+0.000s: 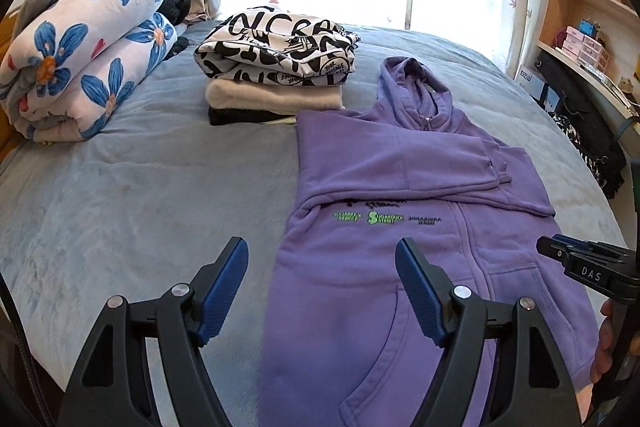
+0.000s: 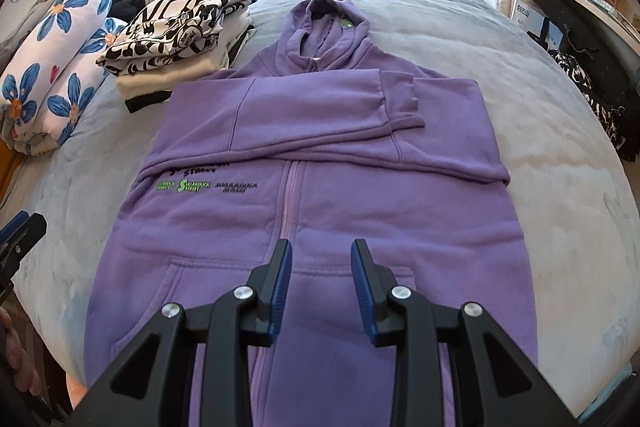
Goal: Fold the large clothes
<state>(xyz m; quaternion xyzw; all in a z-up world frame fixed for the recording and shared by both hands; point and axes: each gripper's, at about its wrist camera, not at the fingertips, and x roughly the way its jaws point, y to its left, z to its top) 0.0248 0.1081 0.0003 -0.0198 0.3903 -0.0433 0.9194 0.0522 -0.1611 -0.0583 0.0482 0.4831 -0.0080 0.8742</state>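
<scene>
left gripper (image 1: 322, 251): angling down over the bed near the hoodie's left edge; jaws standing wide apart, nothing between them, touching nothing.
right gripper (image 2: 320, 253): tilting steeply down above the hoodie's lower front, just right of the zipper; jaws parted a modest gap, holding nothing, pads hanging clear of the fabric.
hand (image 1: 606, 343): fingers wrapping the right gripper's body, showing at the right edge of the left wrist view.
purple hoodie (image 2: 320, 155): lying flat, front up, on the bed, directly ahead of and under both grippers; hem nearest, hood farthest; both sleeves lying folded across the chest, cuffs overlapping toward the right; green and black lettering sitting below the sleeves on the left chest.
bed (image 1: 140, 187): grey-blue plush cover, carrying everything.
stack of folded clothes (image 1: 276, 67): sitting just beyond the hoodie's left shoulder, touching it; black-and-white printed piece on top, cream one under, black at the bottom.
floral quilt (image 1: 88, 43): lying rolled at the far left, well apart from the hoodie.
shelves (image 1: 584, 7): standing far right, by the window.
</scene>
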